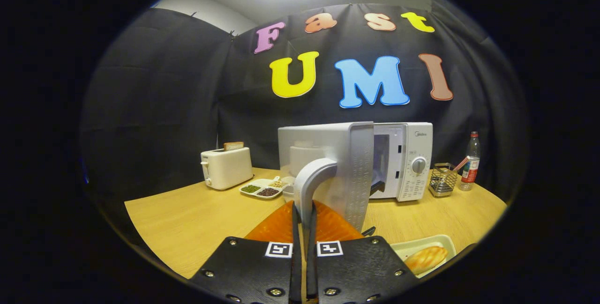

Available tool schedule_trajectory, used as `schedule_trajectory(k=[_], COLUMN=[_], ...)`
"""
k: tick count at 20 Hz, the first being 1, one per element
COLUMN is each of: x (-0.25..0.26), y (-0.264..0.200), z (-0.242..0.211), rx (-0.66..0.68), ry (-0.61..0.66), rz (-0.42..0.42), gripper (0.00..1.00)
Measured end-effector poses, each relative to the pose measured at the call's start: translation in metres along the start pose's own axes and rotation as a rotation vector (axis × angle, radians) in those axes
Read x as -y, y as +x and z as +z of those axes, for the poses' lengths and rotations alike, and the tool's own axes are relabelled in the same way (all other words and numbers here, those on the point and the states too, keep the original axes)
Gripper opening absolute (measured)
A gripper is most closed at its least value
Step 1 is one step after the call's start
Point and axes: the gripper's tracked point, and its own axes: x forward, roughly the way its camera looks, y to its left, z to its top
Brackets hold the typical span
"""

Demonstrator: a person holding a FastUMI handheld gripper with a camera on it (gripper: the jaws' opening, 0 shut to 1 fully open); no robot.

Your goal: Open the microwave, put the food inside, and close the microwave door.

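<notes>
Microwave [408,159] stands white at the back of the wooden table [187,219], against the black cloth wall, and it is my landmark for everything else. Its door [349,173] hangs swung out toward me, so the dark cavity shows between the door's edge and the control panel with its round dial [418,165]. My gripper [304,229] is nearly closed, both fingers pinched on the lower end of the curved door handle [311,182], which rises from between them up to the door's face.

Left of the microwave sits a white toaster [226,167] with a slice of bread [233,145] standing up in its slot. Between toaster and microwave, a little nearer to me, lies a divided dish [262,188] holding green, dark and pale bits. Right of the microwave stands a wire basket [443,180], and just beyond that a clear bottle [471,161] with a red label.

The food, a golden bread roll [425,259], lies on a pale tray [440,243] well in front of the microwave, on the table just right of my fingers, outside the oven.
</notes>
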Motion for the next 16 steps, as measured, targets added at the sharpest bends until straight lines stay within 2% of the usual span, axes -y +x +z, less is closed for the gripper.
schedule_trajectory(k=[4,10,16], x=[-0.052,-0.100,-0.143], y=[-0.002,0.004,0.017], z=[-0.003,-0.004,-0.004], rx=[0.031,0.076,0.181], ry=[-0.010,-0.028,-0.076], rz=[0.000,-0.133,-0.267], gripper=[0.05,0.04,0.04])
